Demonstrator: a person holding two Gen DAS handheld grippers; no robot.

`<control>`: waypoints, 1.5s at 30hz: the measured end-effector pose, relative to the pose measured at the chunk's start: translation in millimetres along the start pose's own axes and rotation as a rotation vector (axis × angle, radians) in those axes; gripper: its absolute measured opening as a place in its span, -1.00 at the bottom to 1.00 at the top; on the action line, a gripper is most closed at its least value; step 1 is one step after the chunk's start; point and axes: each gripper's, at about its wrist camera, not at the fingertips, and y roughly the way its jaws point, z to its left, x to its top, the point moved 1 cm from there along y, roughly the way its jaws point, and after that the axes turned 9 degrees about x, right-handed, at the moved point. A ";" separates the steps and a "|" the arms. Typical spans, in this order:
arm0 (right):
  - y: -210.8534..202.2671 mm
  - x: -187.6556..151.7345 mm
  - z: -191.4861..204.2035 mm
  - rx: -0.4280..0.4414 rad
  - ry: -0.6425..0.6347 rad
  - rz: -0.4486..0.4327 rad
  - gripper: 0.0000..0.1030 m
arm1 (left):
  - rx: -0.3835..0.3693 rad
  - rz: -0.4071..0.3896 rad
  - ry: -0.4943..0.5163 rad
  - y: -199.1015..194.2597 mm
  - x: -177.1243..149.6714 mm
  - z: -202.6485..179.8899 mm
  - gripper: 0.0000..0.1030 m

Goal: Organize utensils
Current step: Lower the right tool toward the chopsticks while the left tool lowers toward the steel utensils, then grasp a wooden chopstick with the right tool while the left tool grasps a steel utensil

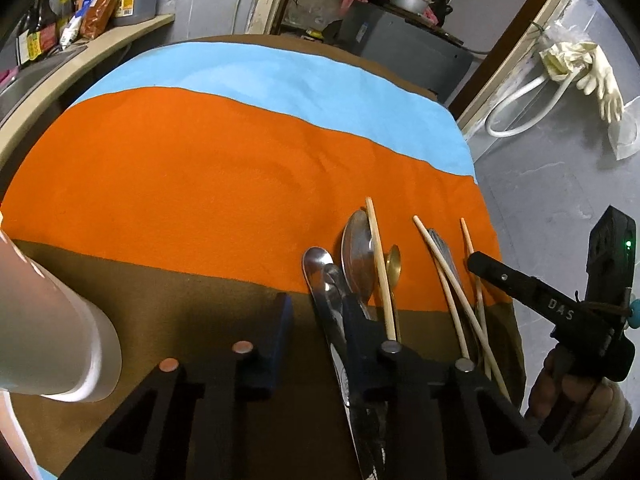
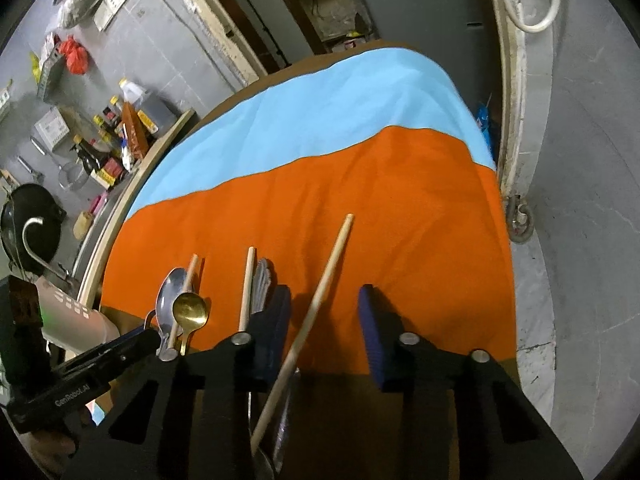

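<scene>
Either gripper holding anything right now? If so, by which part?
Nothing held. The left gripper is open over the spoons. The right gripper is open too, a chopstick lying loose between its fingers, touching neither.

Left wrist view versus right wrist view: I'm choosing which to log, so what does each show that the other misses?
Only the left wrist view shows the rubber gloves hanging on the wall. Only the right wrist view shows the black wok and the faucet. Both show the gold spoon, wooden chopsticks and the orange cloth.
</scene>
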 end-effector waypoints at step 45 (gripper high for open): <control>-92.5 -8.2 61.4 0.097 0.024 -0.247 -0.92 | -0.179 -0.212 0.021 -109.2 -8.4 20.5 -0.96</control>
